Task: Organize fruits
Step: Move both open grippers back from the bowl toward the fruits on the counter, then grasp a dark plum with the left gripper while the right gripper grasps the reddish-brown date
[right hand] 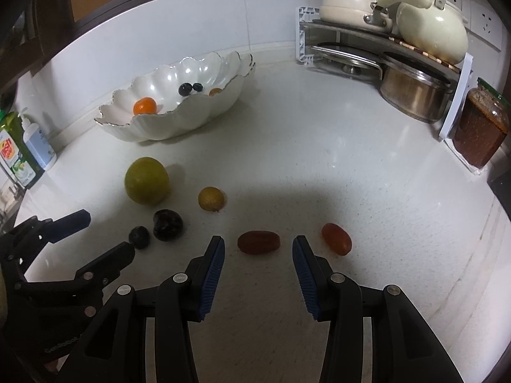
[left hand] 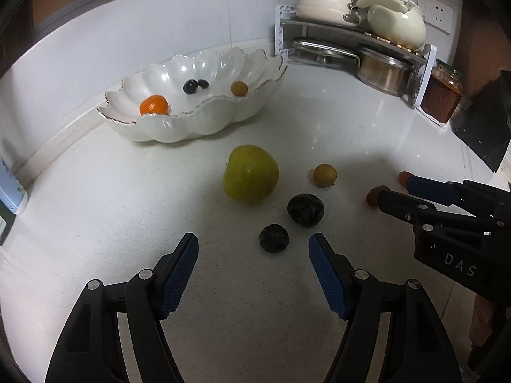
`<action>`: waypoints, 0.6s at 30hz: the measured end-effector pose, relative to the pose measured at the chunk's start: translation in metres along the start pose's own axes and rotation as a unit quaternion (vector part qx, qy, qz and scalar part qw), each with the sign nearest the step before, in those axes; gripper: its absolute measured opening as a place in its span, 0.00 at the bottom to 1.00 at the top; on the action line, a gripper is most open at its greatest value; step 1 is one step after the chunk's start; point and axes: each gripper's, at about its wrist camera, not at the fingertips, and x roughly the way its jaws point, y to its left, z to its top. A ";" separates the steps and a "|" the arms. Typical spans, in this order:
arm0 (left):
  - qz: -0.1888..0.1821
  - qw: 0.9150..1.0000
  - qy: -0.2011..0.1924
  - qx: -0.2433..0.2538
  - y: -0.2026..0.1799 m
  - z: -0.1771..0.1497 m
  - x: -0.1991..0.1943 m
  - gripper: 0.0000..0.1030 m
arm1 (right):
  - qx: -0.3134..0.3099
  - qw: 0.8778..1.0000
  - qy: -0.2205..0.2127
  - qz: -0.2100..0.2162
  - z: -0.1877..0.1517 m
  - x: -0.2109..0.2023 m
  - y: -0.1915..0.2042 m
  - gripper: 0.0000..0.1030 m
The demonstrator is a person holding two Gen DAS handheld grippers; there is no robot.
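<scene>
The scalloped white bowl (left hand: 191, 124) sits well beyond both grippers, already holding some fruit as the collecting place. The left gripper (left hand: 254, 242) is spread and empty, the small dark plum (left hand: 274, 237) just ahead between its tips. The right gripper (right hand: 258, 245), likewise spread and empty, frames the oblong red tomato (right hand: 258, 242), apparently to pinch it.

Loose fruits (left hand: 250, 174) before bowl (left hand: 179, 127)
</scene>
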 end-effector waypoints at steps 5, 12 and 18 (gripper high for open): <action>0.001 1.000 0.002 0.002 -0.003 -0.001 0.008 0.68 | -0.003 1.000 0.000 -0.001 0.001 0.005 -0.001 0.44; -0.004 1.000 0.012 -0.003 -0.007 -0.002 0.016 0.60 | -0.006 1.000 0.001 0.000 0.002 0.013 -0.001 0.44; -0.004 1.000 0.013 -0.011 -0.007 0.000 0.019 0.51 | -0.013 1.000 0.005 0.006 0.001 0.018 0.000 0.44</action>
